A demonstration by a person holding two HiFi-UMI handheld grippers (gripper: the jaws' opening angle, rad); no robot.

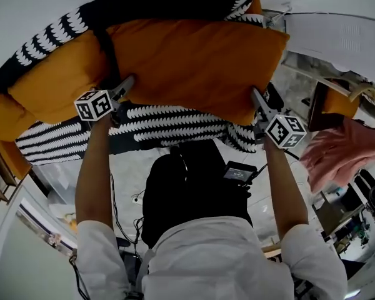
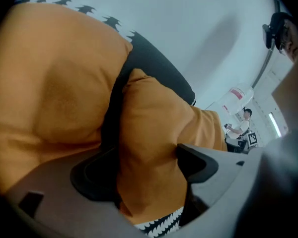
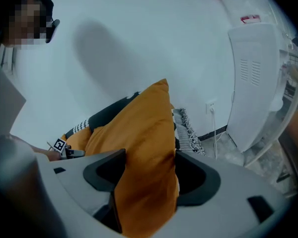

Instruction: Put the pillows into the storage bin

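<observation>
Here, a large orange pillow (image 1: 194,61) was seen stretched between the two grippers in front of the person. A black-and-white patterned pillow (image 1: 162,127) showed below its near edge, and a second orange pillow (image 1: 50,89) lay just beside it at the left. Whether the large pillow rested on the others could not be told.

The left gripper (image 1: 126,85) was set at the pillow's near left edge and the right gripper (image 1: 257,97) at its near right corner. A marker cube (image 1: 94,105) was seen on each.

In the left gripper view the fingers (image 2: 196,163) were spread wide. A fold of the orange fabric filled the gap between them, and a strip of patterned fabric showed beneath it. In the right gripper view the fingers were likewise spread wide. The pillow's edge stood upright between them and touched both inner faces, but no squeezing of the fabric could be made out.

A white wall (image 3: 139,43) was seen behind the pillows, with a white appliance (image 3: 253,78) near it. A pink cloth (image 1: 344,149) lay well apart at the right.
</observation>
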